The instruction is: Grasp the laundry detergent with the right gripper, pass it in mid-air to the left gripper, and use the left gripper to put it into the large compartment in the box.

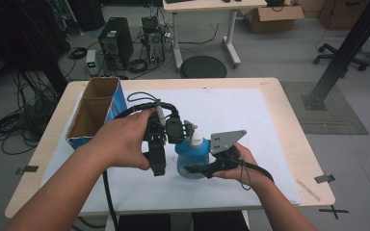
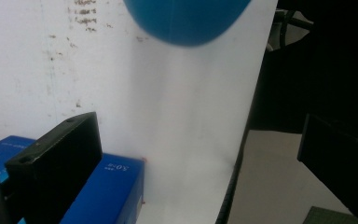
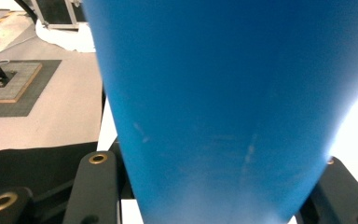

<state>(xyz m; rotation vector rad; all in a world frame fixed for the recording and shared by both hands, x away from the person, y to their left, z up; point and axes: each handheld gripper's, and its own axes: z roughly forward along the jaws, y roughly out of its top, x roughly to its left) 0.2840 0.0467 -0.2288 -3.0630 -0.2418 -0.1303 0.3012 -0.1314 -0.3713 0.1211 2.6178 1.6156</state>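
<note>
Bottle (image 1: 191, 156), blue with a white cap, stands at the middle of the high view on the white mat (image 1: 250, 125) covering the surface (image 1: 289, 120). We see the right gripper (image 1: 200, 169) at its lower right, jaws pinching the blue body from both sides; in the right gripper view that body (image 3: 223, 107) sits between the two black jaws. The left gripper (image 1: 189, 129) reaches in from the left beside the cap, jaws spread, and in its own view the bottle's rounded blue shape (image 2: 186, 21) hangs at the top centre. An open blue box (image 1: 96, 113) sits at the upper left of the surface.
</note>
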